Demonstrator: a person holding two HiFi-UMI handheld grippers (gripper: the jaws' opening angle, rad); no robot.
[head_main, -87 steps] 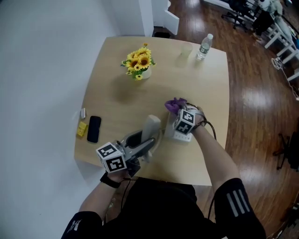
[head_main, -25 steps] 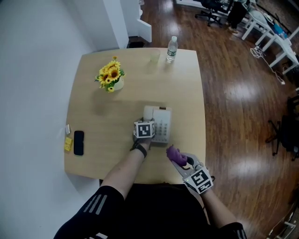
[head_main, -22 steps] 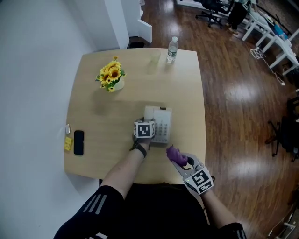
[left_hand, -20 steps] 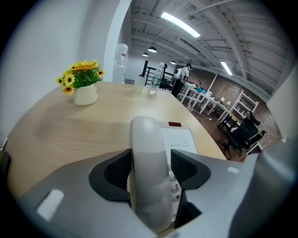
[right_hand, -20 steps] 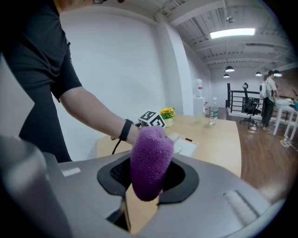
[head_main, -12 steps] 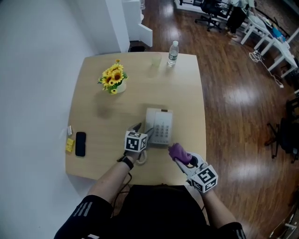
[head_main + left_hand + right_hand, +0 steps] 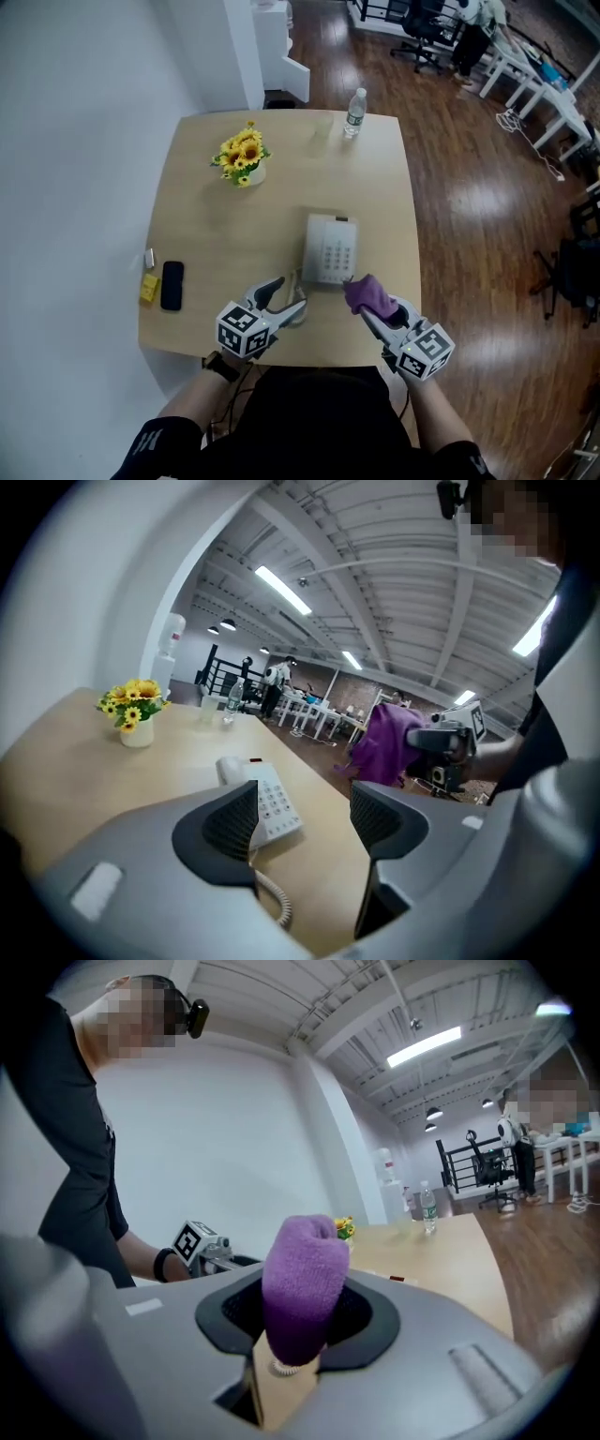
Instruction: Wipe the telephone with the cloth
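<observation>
Table (image 7: 234, 234) is light wood, smooth & not shiny. Floor (image 7: 469, 187) is dark wood, v. shiny. Cloth (image 7: 368, 293) is purple, soft & fuzzy. Telephone (image 7: 328, 251) is smooth white plastic. Bottle (image 7: 354, 101) is clear plastic. Left gripper (image 7: 303, 819) is grey matt plastic; its pads (image 7: 232, 822) are black w/ rough little bumps.

And there we had the right gripper (image 7: 300, 1314), both dark pads clamped on the purple cloth (image 7: 302, 1279), which stood up in a fat bundle right in the middle of our view. Just under it we caught a bit of white coiled cord (image 7: 284, 1368). Off to the left hung the left gripper's marker cube (image 7: 195, 1237), next to a forearm with a dark wristband (image 7: 161, 1263). Beyond, on the pale wooden table (image 7: 450, 1251), we spotted sunflowers (image 7: 344, 1228) peeking past the cloth, and a water bottle (image 7: 428, 1207) farther back.
</observation>
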